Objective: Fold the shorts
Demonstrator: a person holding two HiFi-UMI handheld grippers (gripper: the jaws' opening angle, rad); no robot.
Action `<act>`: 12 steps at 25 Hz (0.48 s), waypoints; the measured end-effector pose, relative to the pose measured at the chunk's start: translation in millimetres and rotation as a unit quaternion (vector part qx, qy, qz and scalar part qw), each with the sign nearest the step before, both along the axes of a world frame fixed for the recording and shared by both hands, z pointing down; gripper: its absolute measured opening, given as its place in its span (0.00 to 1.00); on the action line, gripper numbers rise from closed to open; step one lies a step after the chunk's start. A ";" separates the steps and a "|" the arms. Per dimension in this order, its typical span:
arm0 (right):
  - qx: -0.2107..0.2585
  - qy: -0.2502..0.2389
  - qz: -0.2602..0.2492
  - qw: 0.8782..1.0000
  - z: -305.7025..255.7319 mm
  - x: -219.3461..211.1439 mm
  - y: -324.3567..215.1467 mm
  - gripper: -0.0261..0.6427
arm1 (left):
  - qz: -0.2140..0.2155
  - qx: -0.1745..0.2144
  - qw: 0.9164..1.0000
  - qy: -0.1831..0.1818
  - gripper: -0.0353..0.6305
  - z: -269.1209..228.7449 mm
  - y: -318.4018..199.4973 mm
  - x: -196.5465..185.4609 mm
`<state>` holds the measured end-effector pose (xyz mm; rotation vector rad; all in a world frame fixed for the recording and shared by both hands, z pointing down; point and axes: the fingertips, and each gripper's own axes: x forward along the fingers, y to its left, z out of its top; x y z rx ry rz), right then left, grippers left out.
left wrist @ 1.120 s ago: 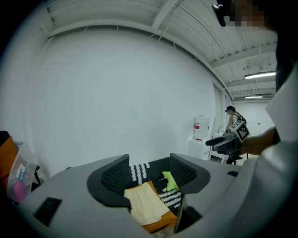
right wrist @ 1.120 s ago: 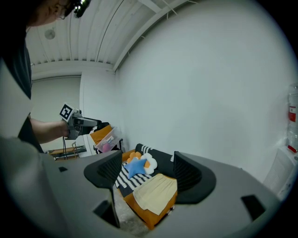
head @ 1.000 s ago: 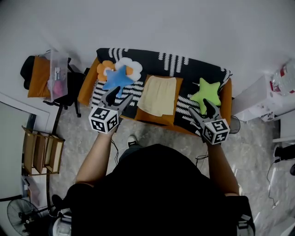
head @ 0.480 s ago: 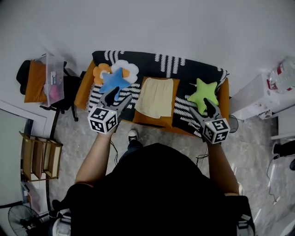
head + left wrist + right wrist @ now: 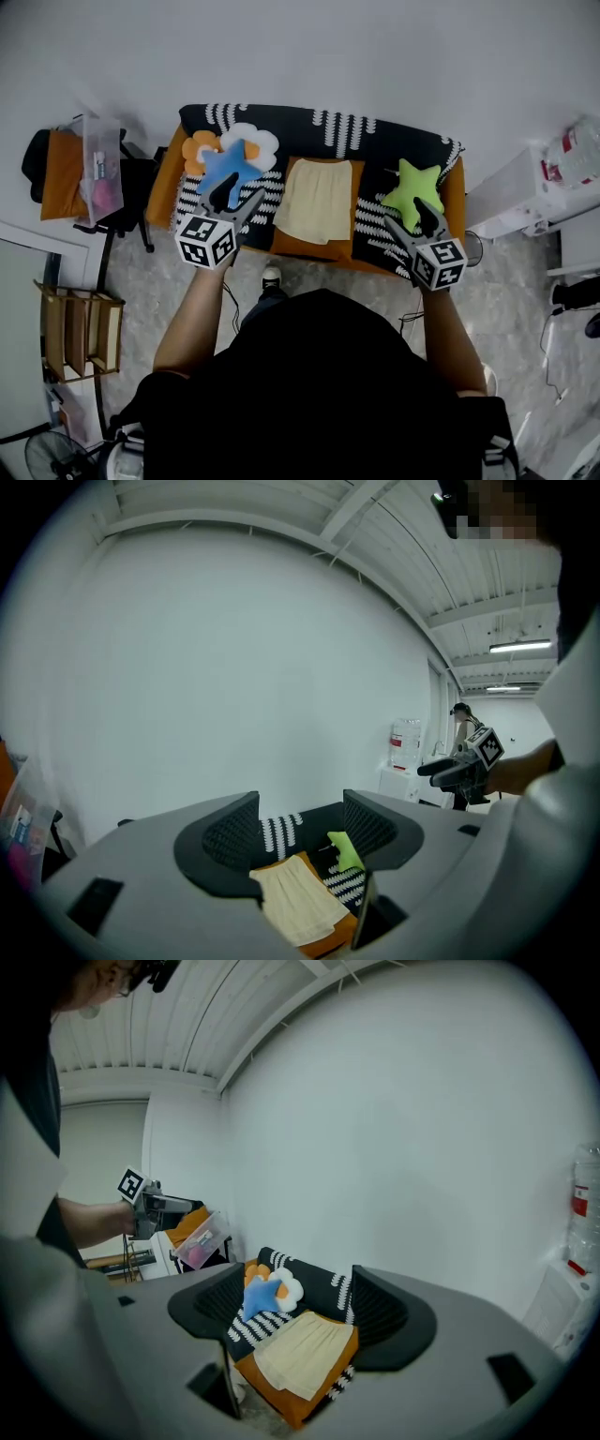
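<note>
One clear bin point(image 5: 97, 141), pink item point(image 5: 110, 194) inside

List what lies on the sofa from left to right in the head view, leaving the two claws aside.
Blue star cushion → pale yellow shorts → green star cushion. The flower cushions overlap the blue star, so they are left out.

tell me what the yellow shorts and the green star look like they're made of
The shorts look like thin, soft cloth, perhaps cotton: matte pale yellow, lying limp and flat. The green star looks like a stuffed plush cushion: puffy rounded points, matte surface; its exact fabric is too small to tell.
</note>
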<state>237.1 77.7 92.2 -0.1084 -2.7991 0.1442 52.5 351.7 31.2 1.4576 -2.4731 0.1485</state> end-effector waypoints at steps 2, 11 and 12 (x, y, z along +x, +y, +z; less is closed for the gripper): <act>0.002 0.003 0.006 1.000 0.5 -8.8 3.4 0.59 | 0.006 0.002 1.000 0.001 0.50 0.4 0.9 -14.2; -0.001 0.016 0.045 0.999 7.3 -52.1 13.3 0.59 | 0.041 0.003 0.999 0.013 0.50 8.9 -1.0 -81.0; -0.001 0.018 0.050 0.999 8.3 -57.6 15.4 0.59 | 0.045 0.003 0.999 0.015 0.50 10.6 -1.0 -88.9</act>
